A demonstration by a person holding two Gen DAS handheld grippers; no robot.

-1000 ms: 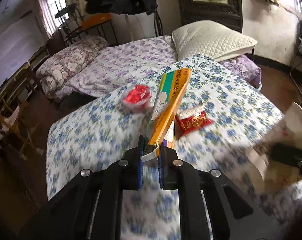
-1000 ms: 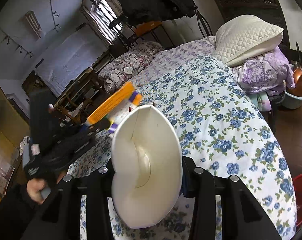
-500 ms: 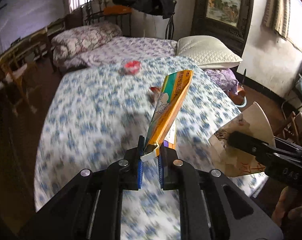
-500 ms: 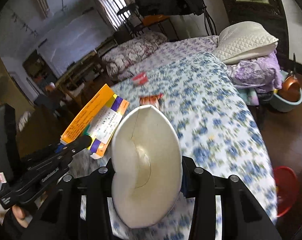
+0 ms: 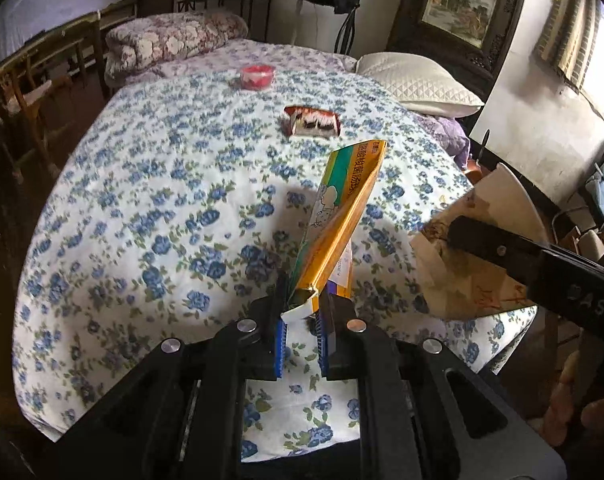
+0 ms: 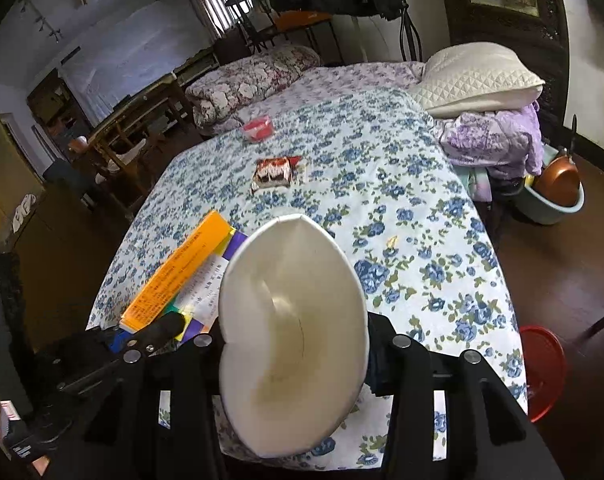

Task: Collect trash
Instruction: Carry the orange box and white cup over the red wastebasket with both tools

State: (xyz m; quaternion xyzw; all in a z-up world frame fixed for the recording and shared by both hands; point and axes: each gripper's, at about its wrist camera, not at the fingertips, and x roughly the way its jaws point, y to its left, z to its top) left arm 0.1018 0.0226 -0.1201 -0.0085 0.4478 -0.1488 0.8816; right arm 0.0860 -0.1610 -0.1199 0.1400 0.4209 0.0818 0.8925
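Trash in my left hand-held gripper (image 5: 302,312): an orange carton (image 5: 337,220), pinched by its end above the bed (image 5: 142,200). My right hand-held gripper (image 6: 294,344) squeezes a paper cup (image 6: 292,320), jaws easing apart. Only the right view shows the red bin (image 6: 541,372) and teal basin (image 6: 553,208); both show the wrapper (image 5: 313,121) and red tub (image 5: 257,77) on the bed.

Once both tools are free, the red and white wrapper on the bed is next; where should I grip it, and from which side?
The red and white wrapper lies flat on the floral bedspread. Probably best to come from above and pinch across its short width, at the puffed middle. Nothing lies near it; the red cup sits well beyond.
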